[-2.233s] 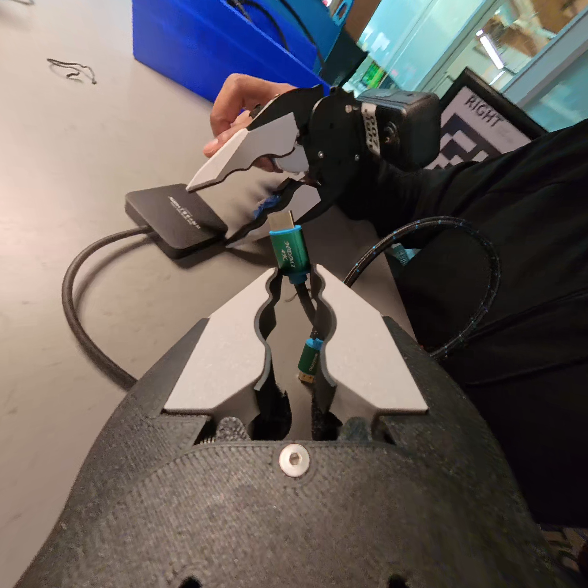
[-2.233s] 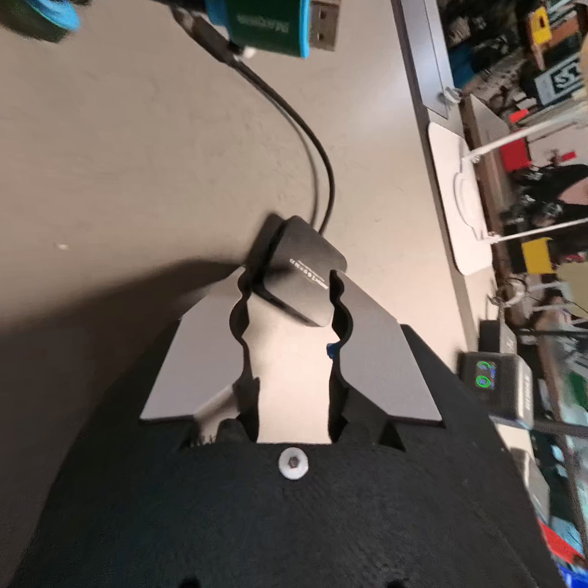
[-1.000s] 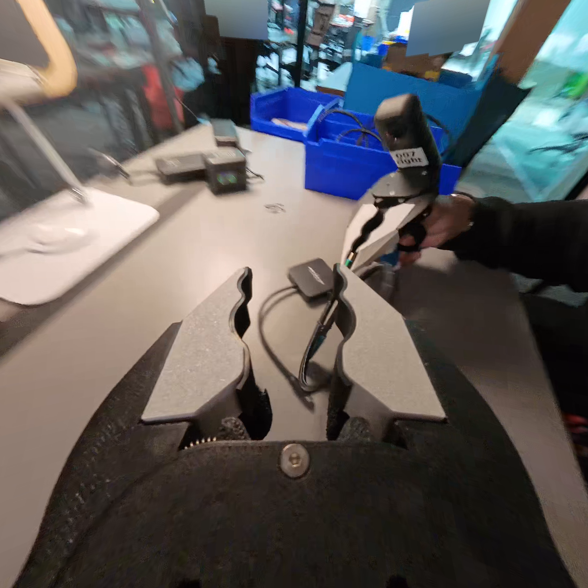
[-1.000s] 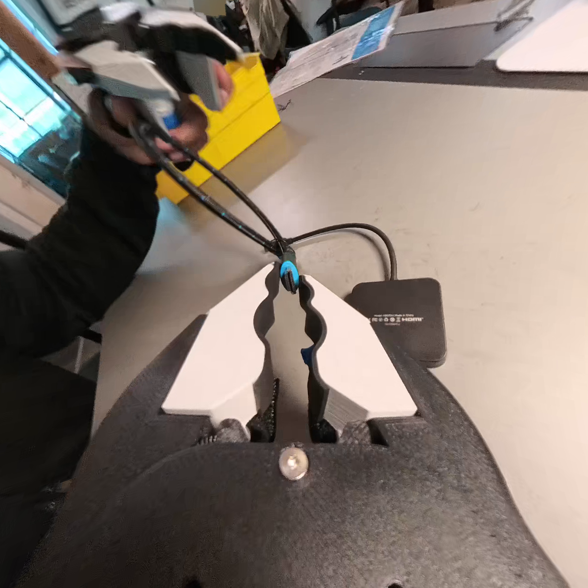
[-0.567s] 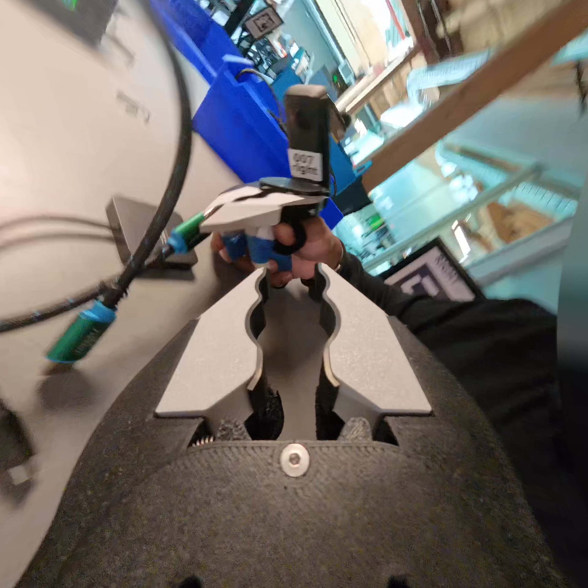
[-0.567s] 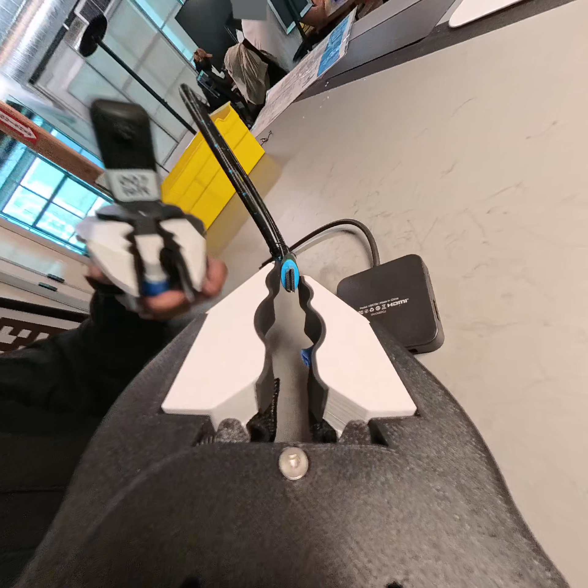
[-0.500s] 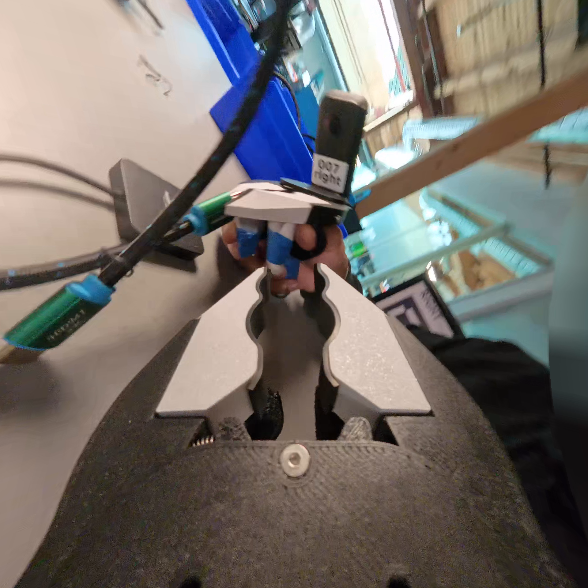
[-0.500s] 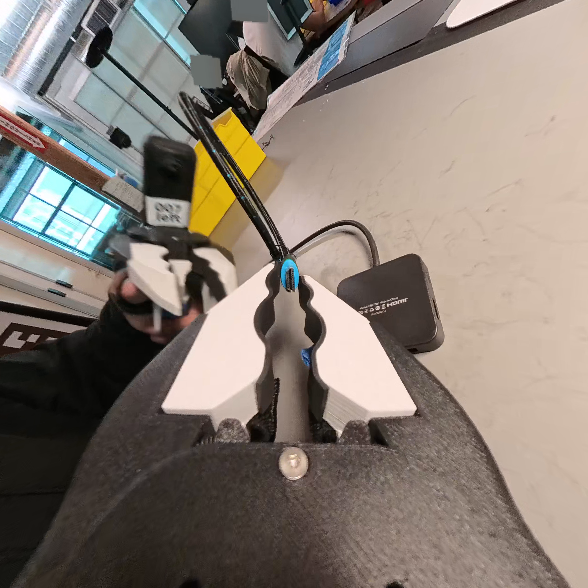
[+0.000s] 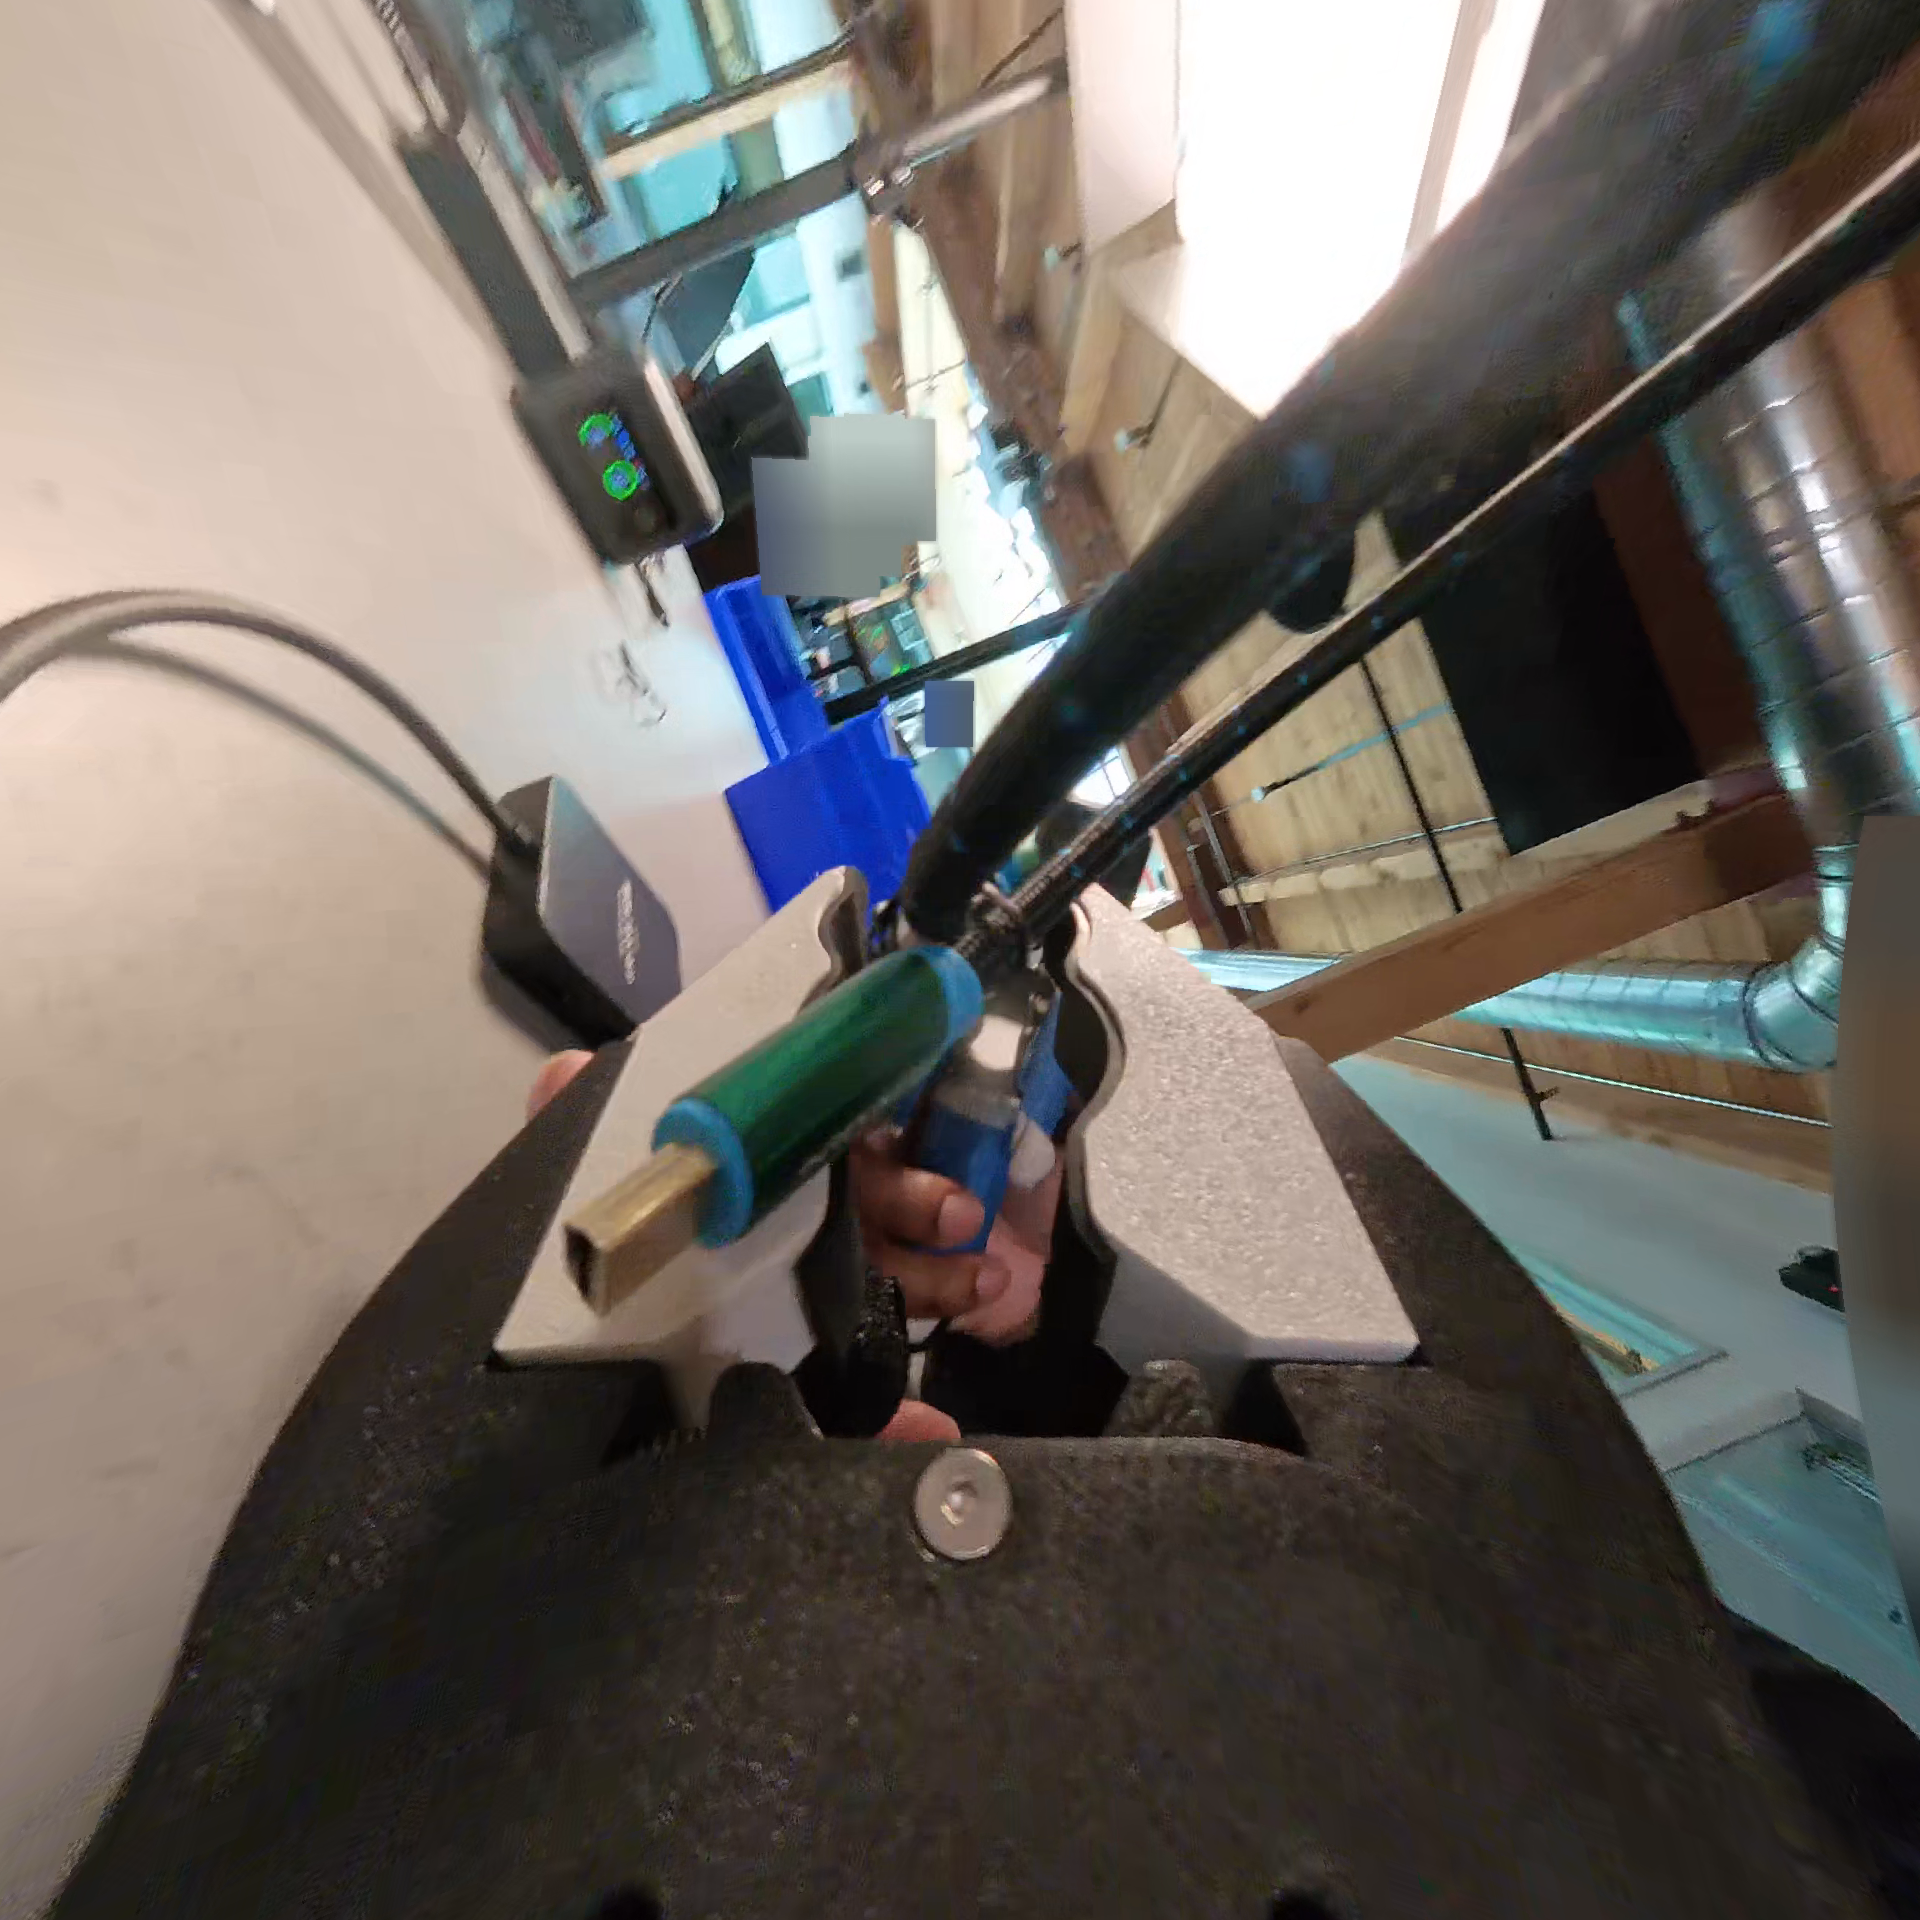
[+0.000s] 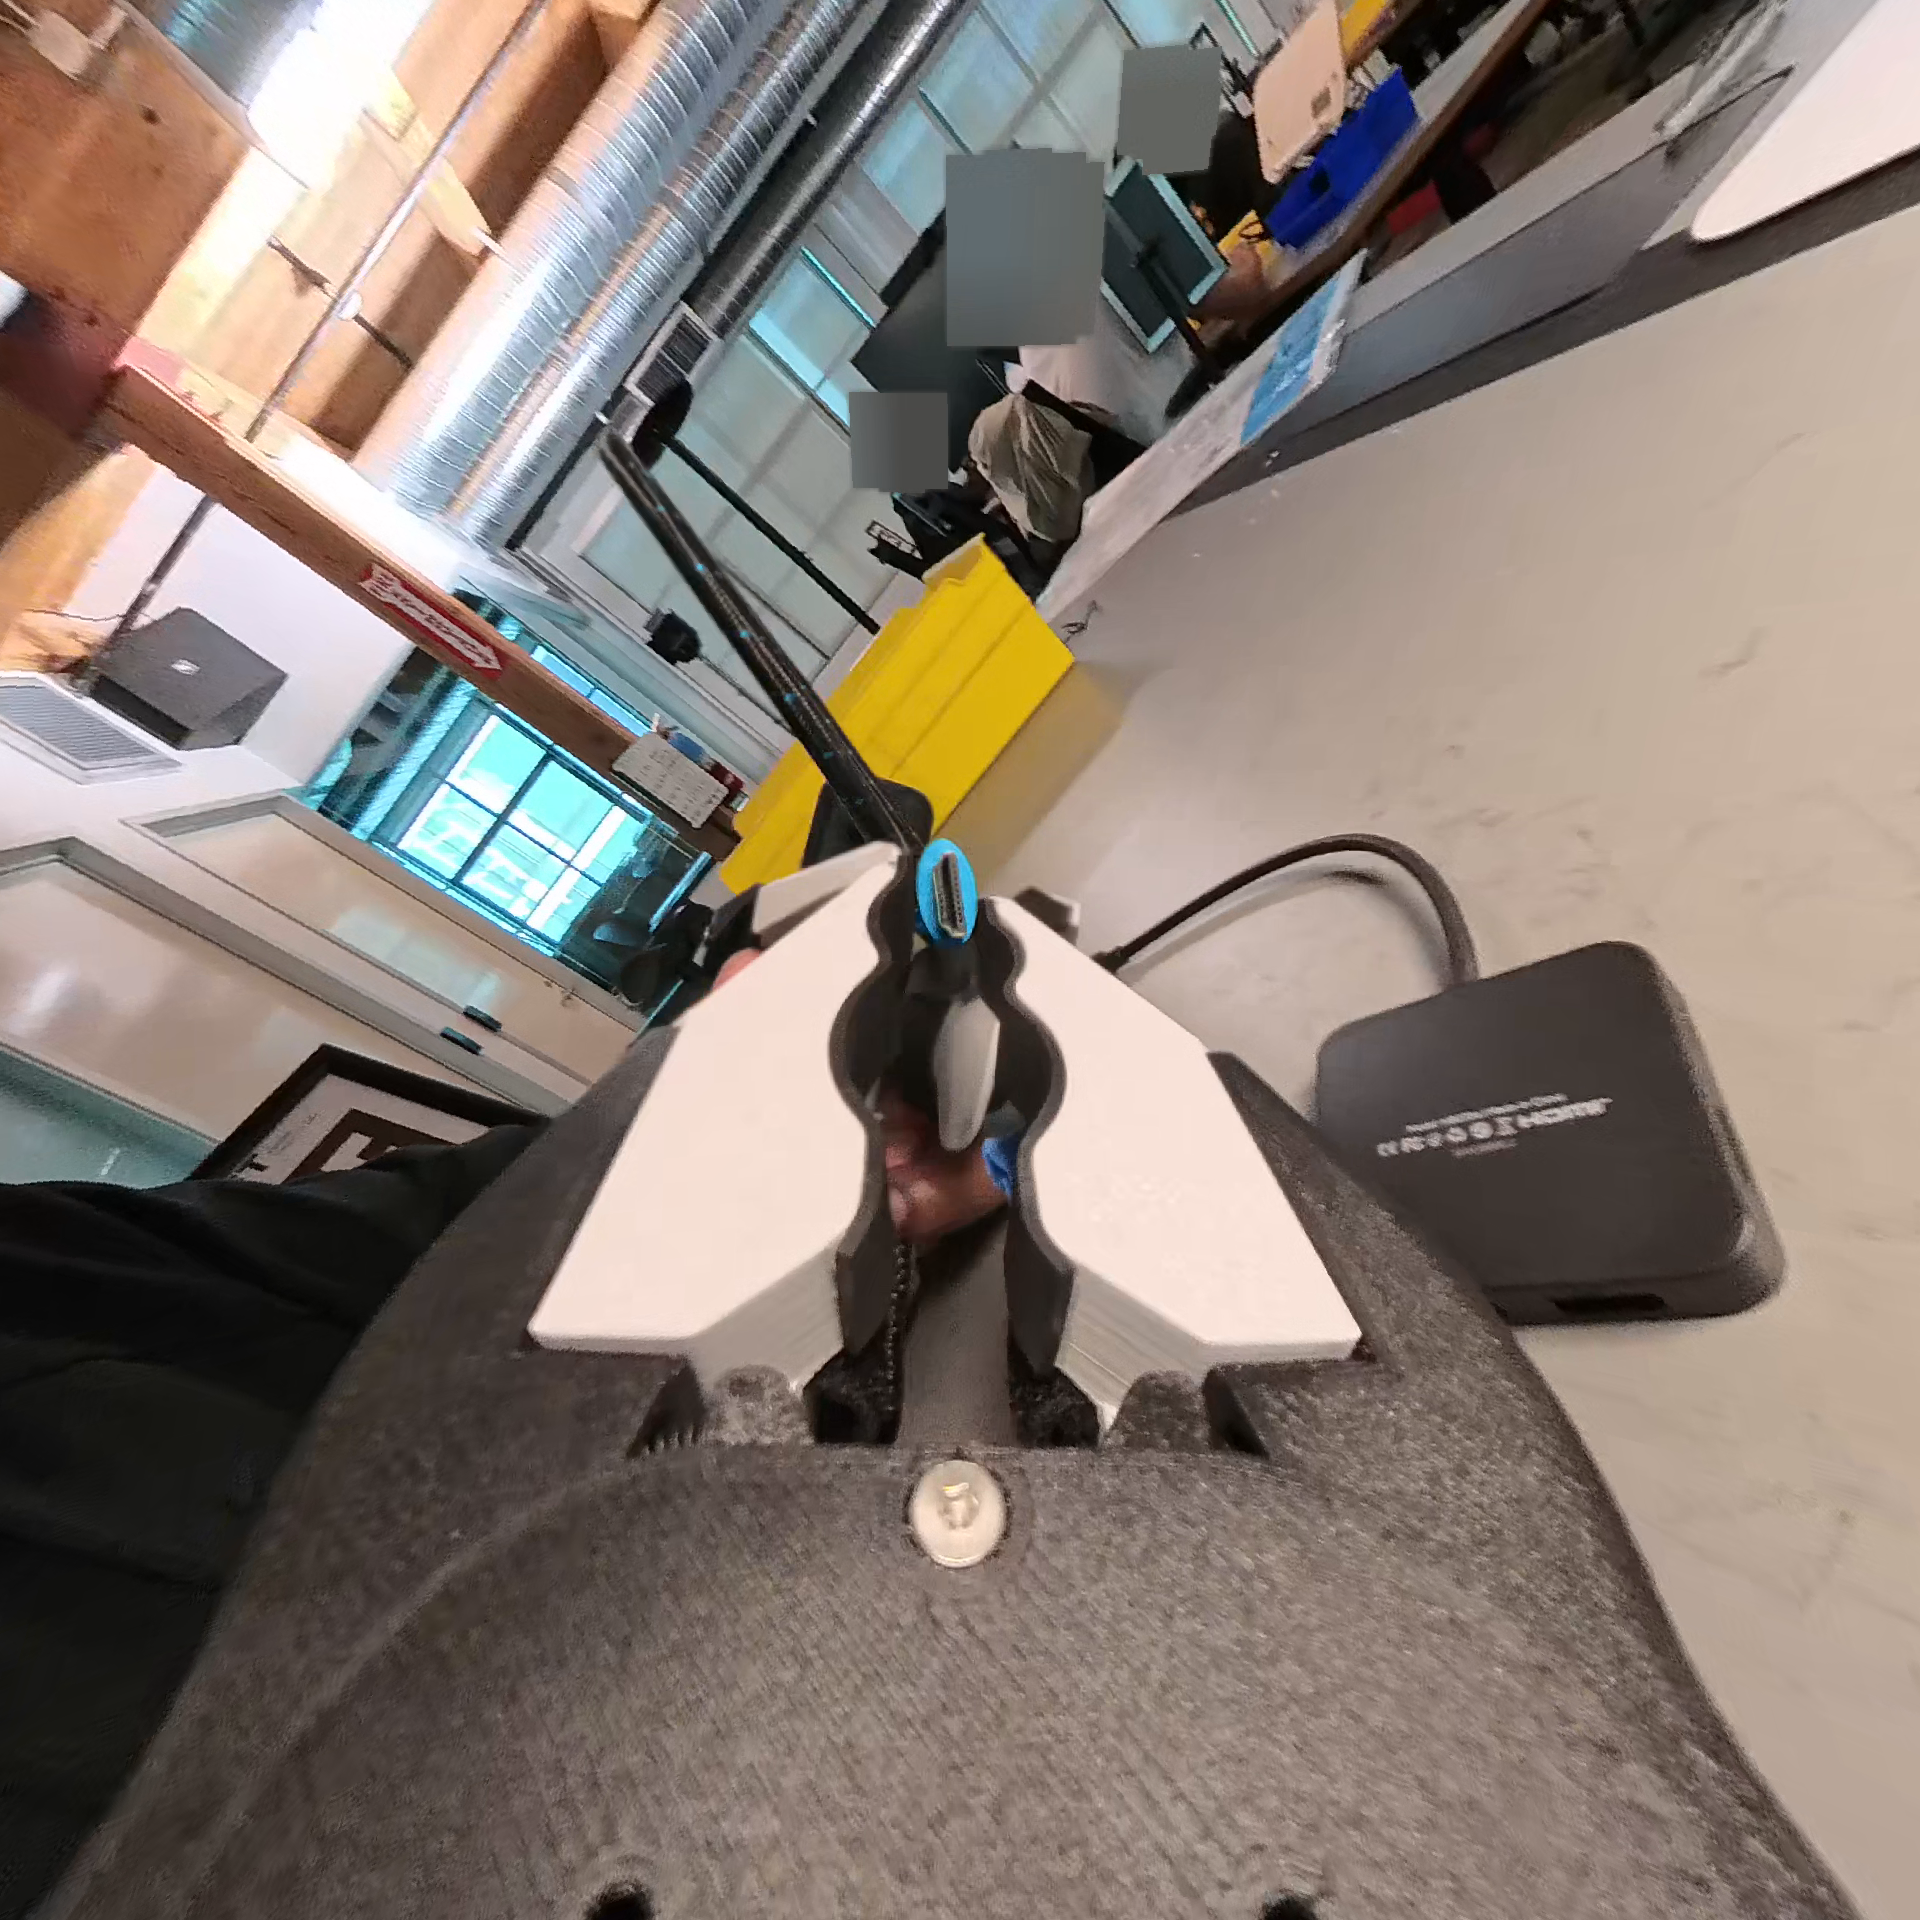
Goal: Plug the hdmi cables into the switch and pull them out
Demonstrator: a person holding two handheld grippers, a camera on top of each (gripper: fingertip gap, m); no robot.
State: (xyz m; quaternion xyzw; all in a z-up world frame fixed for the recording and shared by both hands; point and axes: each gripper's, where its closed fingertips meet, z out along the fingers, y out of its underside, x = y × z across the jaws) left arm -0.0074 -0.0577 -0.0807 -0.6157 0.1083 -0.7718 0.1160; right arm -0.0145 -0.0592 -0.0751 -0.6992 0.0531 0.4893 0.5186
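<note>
My right gripper (image 10: pixel 940 920) is shut on a blue-collared HDMI plug (image 10: pixel 943 885) at its fingertips. Its braided black cable (image 10: pixel 748 644) rises up and to the left. The black HDMI switch (image 10: pixel 1538 1132) lies on the grey table (image 10: pixel 1558 571) just right of it, with nothing plugged into the port facing me. My left gripper (image 9: pixel 971 904) is open, and the cable (image 9: pixel 1351 665) passes by its tips. A loose green plug (image 9: pixel 810 1081) hangs across its left finger (image 9: pixel 727 1174), metal end toward the camera. The switch (image 9: pixel 597 925) lies to the left of it. A hand on a blue-taped handle (image 9: pixel 966 1153) shows between the fingers.
Blue bins (image 9: pixel 821 800) and a small black device with green lights (image 9: pixel 623 468) stand beyond the switch. A yellow bin (image 10: pixel 935 686) sits at the table's far edge. The switch's own black lead (image 9: pixel 260 644) loops over the table. A dark sleeve (image 10: pixel 208 1299) fills the left side. Both grippers' tips are close together, under 4 cm apart. About 9 centimetres separates my left fingertips from the black HDMI switch (image 10: pixel 1538 1132).
My left gripper has closed in on the right gripper, so the two now face each other tip to tip. The loose green plug has swung onto the left finger. The right gripper still holds its plug.
</note>
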